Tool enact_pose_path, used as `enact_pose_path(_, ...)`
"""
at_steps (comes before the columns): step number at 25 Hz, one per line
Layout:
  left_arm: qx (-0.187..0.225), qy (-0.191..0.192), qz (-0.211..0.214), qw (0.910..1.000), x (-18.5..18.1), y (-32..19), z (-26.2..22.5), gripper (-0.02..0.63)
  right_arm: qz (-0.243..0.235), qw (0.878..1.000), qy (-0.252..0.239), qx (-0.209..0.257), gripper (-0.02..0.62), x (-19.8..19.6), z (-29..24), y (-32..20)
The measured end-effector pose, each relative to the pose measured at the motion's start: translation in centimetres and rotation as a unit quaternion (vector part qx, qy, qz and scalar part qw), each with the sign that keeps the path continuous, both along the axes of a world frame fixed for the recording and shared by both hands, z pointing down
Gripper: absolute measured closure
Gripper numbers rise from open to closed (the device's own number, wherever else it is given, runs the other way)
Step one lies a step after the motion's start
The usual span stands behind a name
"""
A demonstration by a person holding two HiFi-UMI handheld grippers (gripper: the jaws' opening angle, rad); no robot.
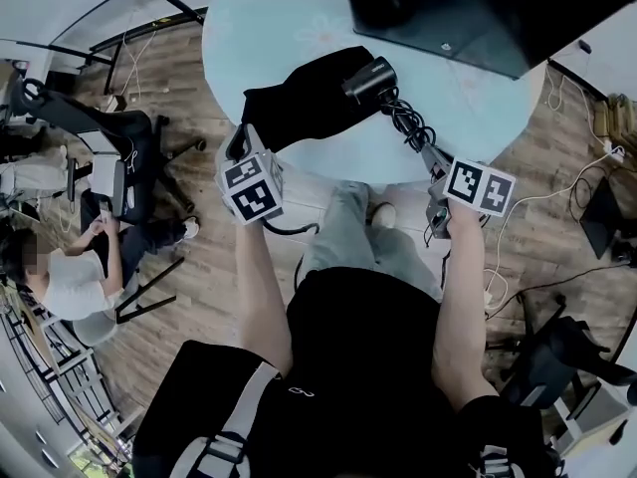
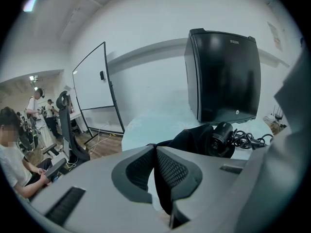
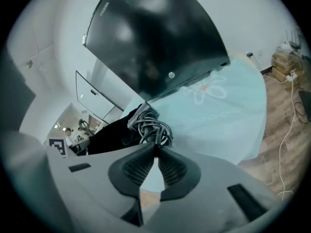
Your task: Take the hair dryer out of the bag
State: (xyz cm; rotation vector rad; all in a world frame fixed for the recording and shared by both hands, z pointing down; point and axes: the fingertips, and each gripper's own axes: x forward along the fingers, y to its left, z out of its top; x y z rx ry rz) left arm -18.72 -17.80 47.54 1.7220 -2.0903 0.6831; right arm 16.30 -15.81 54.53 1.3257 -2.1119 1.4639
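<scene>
A black bag lies on the round pale-blue table. The black hair dryer pokes out of the bag's right end, and its coiled cord trails toward me. My left gripper is at the bag's near left end, shut on a fold of the bag's cloth; the dryer lies beyond it. My right gripper is at the table's near right edge. Its tips meet on a strand of the cord.
A black monitor stands at the table's far side, close behind the dryer. An office chair and a seated person are at the left. Cables run over the wooden floor at the right.
</scene>
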Motion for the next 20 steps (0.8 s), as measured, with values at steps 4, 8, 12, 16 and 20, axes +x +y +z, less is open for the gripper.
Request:
enact_pose_path(4,-0.002,0.001,-0.001,1.0,0.1,0.2,0.0,0.57,-0.023,0.999,-0.005,-0.028,0.566,-0.8,1.2,0.4)
enact_pose_path(8,-0.003,0.007,-0.004,1.0,-0.9,0.6,0.0,0.557,-0.051,0.997,0.015,-0.048,0.561,-2.8,2.6,0.4)
enact_pose_path(12,0.009,0.008,-0.011,0.9999,-2.0,0.9,-0.8,0.545,-0.127,0.988,0.076,-0.041,0.545,-5.9,3.4,0.8)
enact_pose_path(16,0.027,0.018,-0.019,0.9993,-2.8,0.6,-2.1,0.546,-0.251,0.954,0.159,-0.035,0.516,-8.2,3.1,1.7)
enact_pose_path(20,0.046,0.04,-0.013,0.9981,-2.0,-0.1,-3.1,0.546,-0.342,0.918,0.198,-0.034,0.486,-9.0,1.7,2.5)
